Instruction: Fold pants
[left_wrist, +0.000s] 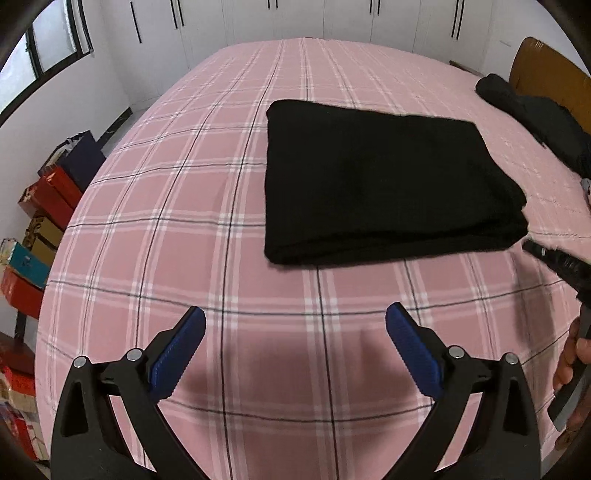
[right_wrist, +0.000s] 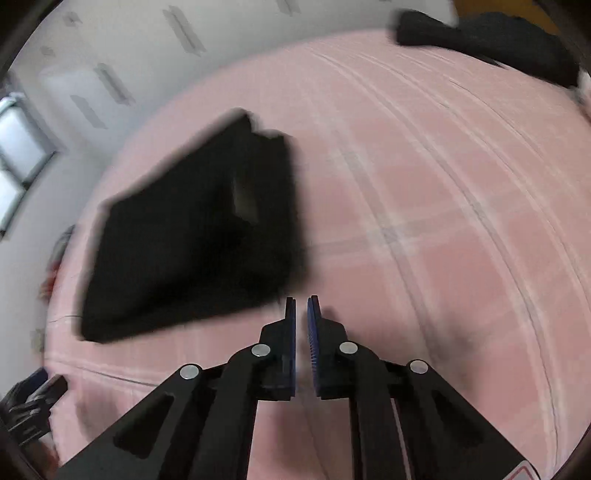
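Observation:
The black pants (left_wrist: 380, 184) lie folded into a flat rectangle on the pink plaid bed (left_wrist: 184, 221). My left gripper (left_wrist: 295, 325) is open and empty, above the bed in front of the pants' near edge. My right gripper (right_wrist: 302, 314) has its jaws almost together with a thin gap and nothing between them; it hovers just off the near right corner of the pants (right_wrist: 192, 236). The right wrist view is blurred by motion. The right gripper's tip (left_wrist: 535, 251) shows in the left wrist view beside that corner.
A heap of dark clothes (left_wrist: 535, 114) lies at the bed's far right by the wooden headboard (left_wrist: 543, 70), also in the right wrist view (right_wrist: 491, 40). Stacked boxes (left_wrist: 40, 221) stand on the floor left of the bed. White wardrobes (left_wrist: 295, 18) line the far wall.

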